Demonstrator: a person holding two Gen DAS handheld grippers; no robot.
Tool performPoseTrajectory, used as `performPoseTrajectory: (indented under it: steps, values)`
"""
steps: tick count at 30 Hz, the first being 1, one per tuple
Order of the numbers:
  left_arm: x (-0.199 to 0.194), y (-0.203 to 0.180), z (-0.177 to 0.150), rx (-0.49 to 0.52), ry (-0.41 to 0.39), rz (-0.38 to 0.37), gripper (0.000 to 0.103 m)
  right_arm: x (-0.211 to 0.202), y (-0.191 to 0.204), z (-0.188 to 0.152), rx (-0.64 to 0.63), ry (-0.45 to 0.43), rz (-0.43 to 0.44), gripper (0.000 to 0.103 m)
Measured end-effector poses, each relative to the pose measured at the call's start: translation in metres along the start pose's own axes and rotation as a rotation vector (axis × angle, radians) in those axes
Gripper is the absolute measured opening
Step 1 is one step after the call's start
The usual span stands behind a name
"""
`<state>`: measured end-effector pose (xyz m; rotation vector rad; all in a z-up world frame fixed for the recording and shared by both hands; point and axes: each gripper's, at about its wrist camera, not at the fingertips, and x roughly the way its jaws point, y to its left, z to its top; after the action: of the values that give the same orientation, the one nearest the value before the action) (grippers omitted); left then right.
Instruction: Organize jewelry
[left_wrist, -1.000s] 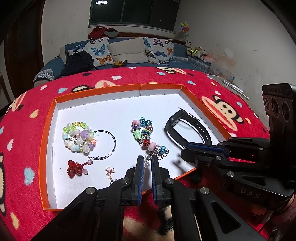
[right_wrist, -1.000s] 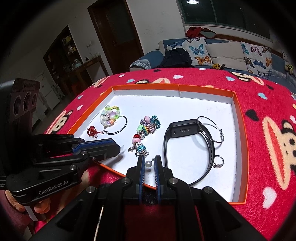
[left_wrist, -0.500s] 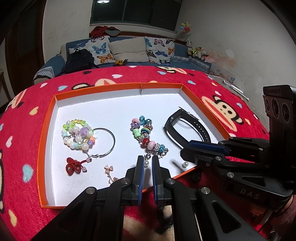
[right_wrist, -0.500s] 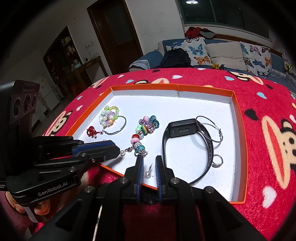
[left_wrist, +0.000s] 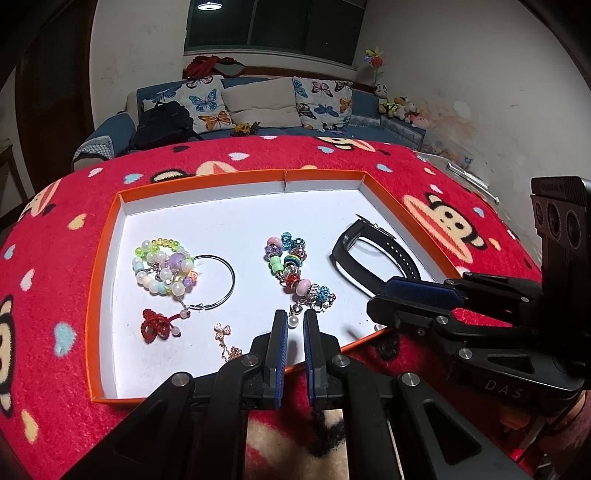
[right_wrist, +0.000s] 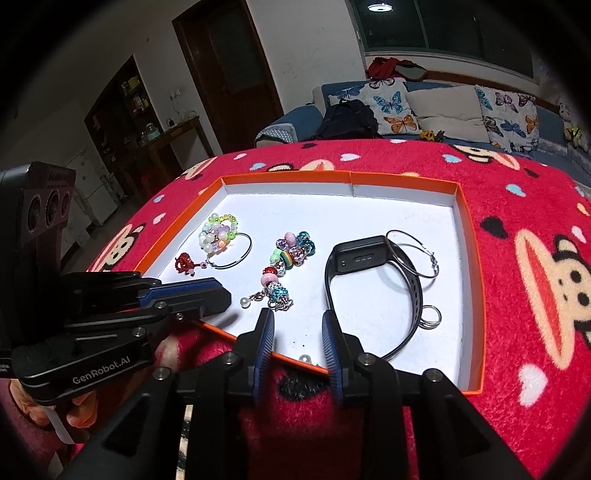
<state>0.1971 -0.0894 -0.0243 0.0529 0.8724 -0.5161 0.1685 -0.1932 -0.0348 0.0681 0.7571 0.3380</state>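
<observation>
Find the small loose white pearl bead (right_wrist: 303, 357) on the floor of the shallow white cardboard tray with the orange rim (right_wrist: 469, 258), tight against the near wall, low between the fingers of the right tongs (right_wrist: 297, 315). Note those tongs spread wide and holding nothing. Probably the step in hand: picking that pearl up and giving it a proper place. Lower straight down, one finger on each side of the bead, and close slowly; expect something so round and smooth to squirt out sideways or roll under the rim if pinched off-centre. Stay clear of the orange wall, since catching it would likely tip or drag the light tray across the red plush monkey-print cloth (right_wrist: 517, 206) covering the worktop.

Hold the left tongs (left_wrist: 295, 314) quiet: parted by a narrow gap, gripping nothing, hovering just above a second white pearl (left_wrist: 293, 322) dangling off the clasp end of the multicoloured glass-bead charm bracelet (left_wrist: 291, 266). Seen from the right wrist, that pearl lies just past the left fingertips, not between them. Avoid nudging the bracelet, or the whole string may shift.

Steer away from the black rubber watch strap (right_wrist: 369, 254) and the thin silver ring (right_wrist: 430, 317) just right of the working spot. Lift only once the grip looks centred.
</observation>
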Motion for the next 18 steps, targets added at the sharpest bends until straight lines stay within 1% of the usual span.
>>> performPoseTrajectory:
  steps: [5,8,10,11,12,13,14,18]
  values:
    - [-0.007,-0.002,-0.004,-0.005,-0.008,0.013,0.010,-0.005,0.001,-0.002,0.005,-0.017,-0.013,0.031]
    - [-0.012,-0.004,-0.007,-0.007,-0.015,0.021,0.011,-0.006,0.001,-0.003,0.013,-0.026,-0.016,0.036]
    - [-0.015,-0.006,-0.009,-0.004,-0.023,0.032,0.019,-0.007,0.001,-0.004,0.013,-0.032,-0.028,0.038]
    - [-0.017,-0.006,-0.010,-0.004,-0.030,0.040,0.037,-0.007,0.001,-0.004,0.013,-0.034,-0.030,0.039]
    - [-0.020,-0.007,-0.012,-0.006,-0.045,0.053,0.058,-0.008,0.001,-0.004,0.014,-0.037,-0.033,0.041]
    - [-0.024,-0.008,-0.013,-0.006,-0.065,0.061,0.064,-0.009,0.001,-0.005,0.015,-0.040,-0.035,0.043]
    - [-0.028,-0.008,-0.015,-0.003,-0.081,0.068,0.065,-0.010,0.001,-0.006,0.016,-0.043,-0.036,0.044]
    - [-0.033,-0.009,-0.019,-0.002,-0.081,0.073,0.065,-0.012,0.001,-0.007,0.022,-0.046,-0.043,0.046]
